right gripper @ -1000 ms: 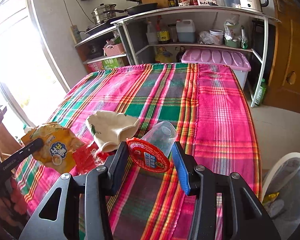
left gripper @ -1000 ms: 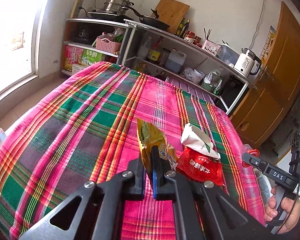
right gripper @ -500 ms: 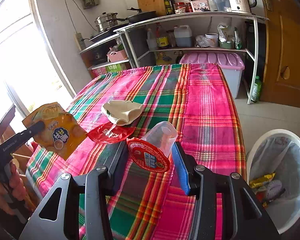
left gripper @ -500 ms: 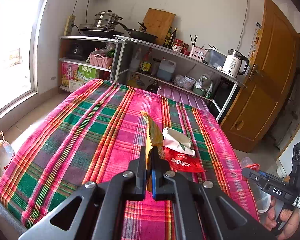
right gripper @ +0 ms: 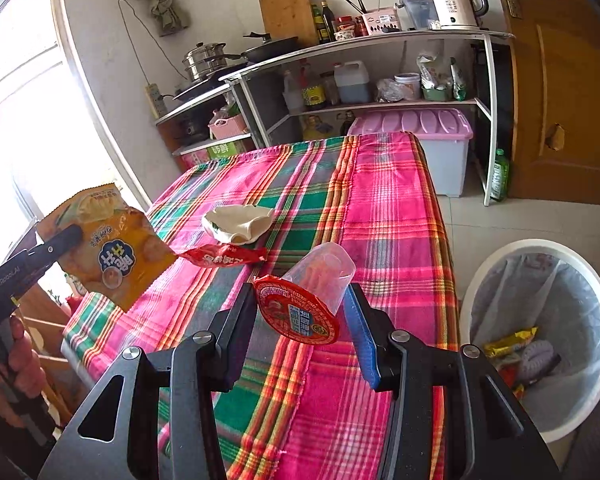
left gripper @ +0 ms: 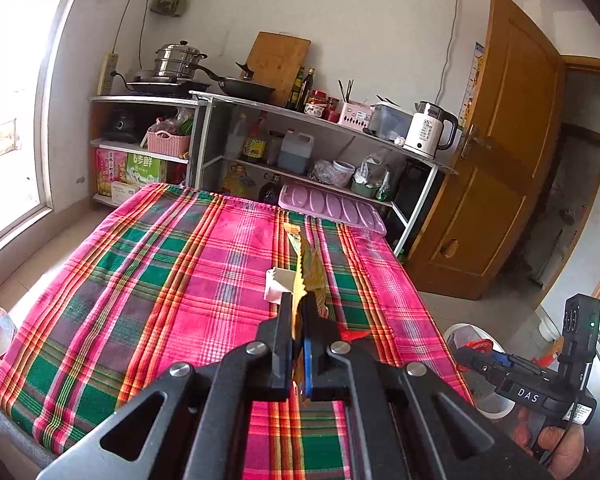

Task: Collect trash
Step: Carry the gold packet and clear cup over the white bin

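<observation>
My left gripper is shut on a yellow snack bag, seen edge-on; the right wrist view shows the bag's printed face, held up off the table's left side. My right gripper is shut on a clear plastic cup with a red peeled lid, above the table's near right part. A crumpled white wrapper and a red wrapper lie on the plaid tablecloth. A white trash bin with a liner holds some trash on the floor at right.
Metal shelves with pots, bottles and a kettle stand behind the table. A pink-lidded storage box sits under them. A wooden door is at the right. A window is at the left.
Both grippers have lifted and pulled back from the table with their items. The table looks farther away and the trash bin has come fully into the right wrist view.
</observation>
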Available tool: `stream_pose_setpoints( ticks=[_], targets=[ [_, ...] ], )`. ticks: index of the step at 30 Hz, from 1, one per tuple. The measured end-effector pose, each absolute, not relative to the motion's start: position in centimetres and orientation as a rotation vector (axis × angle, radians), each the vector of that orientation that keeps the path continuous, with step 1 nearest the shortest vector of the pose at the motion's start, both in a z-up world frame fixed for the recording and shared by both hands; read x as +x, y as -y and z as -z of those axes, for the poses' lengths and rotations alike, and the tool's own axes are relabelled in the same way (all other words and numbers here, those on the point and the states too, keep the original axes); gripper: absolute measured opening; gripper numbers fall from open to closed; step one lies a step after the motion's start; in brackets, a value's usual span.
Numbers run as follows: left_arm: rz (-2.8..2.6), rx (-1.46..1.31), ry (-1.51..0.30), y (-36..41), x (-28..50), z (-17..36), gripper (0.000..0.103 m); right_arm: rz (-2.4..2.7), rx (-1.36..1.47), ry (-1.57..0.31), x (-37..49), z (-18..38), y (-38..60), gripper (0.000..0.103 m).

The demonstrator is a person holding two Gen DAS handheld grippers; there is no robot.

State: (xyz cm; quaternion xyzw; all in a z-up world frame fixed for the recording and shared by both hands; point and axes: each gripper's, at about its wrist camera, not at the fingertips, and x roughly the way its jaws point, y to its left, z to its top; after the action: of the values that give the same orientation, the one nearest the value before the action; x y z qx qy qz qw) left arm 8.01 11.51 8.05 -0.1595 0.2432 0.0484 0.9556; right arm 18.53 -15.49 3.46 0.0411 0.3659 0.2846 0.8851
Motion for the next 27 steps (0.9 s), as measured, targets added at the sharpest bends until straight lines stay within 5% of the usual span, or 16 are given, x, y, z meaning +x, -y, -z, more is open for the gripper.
stream_pose_setpoints(
  ticks=[27],
  targets=[
    [0.277, -0.261, -0.597, 3.2, 15.7, -6.9, 0.004, -0.389, 0.194, -0.756, 18.7, -2.2, 26.8, 0.046]
  ],
)
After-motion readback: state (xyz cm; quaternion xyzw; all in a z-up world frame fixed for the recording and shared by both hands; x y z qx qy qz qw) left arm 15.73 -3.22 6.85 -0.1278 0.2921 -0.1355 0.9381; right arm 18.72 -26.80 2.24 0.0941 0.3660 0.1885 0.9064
